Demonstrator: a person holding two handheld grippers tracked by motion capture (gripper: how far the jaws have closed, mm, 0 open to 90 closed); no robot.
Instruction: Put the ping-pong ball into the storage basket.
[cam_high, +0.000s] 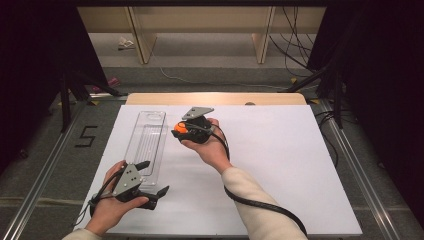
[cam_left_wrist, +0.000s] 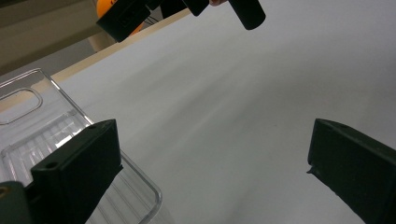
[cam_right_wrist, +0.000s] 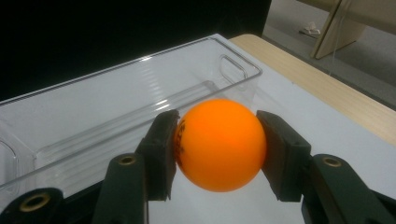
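Looking down from the high view, the right gripper (cam_high: 176, 131) sits just beside the long right wall of the clear plastic tray (cam_high: 146, 145), with an orange ball (cam_high: 181, 128) showing at its tip. The left gripper (cam_high: 153, 179) rests low near the tray's near end, its jaws spread wide and holding nothing. The tray lies lengthwise on the white table (cam_high: 280, 160), and I see nothing inside it.

From the left gripper view, the two black jaws stand far apart over bare white surface, with the tray's rounded corner (cam_left_wrist: 140, 186) just beside the left-hand jaw. That gripper is well placed, I judge, to steady the tray if it slides. The right gripper (cam_left_wrist: 196, 9) hangs at the top edge, farther off.

From the right gripper view, the ball (cam_right_wrist: 218, 143) is pinched squarely between both pads, close to its widest part, so the hold looks secure. The tray's wall (cam_right_wrist: 116, 107) lies ahead, with the ball on the near side of it.

The likely step is dropping the ball into the tray. To do it well, carry the ball clear over the rim, bring it low above the ribbed floor, then ease the jaws apart gently, since a light ball released high could bounce out.
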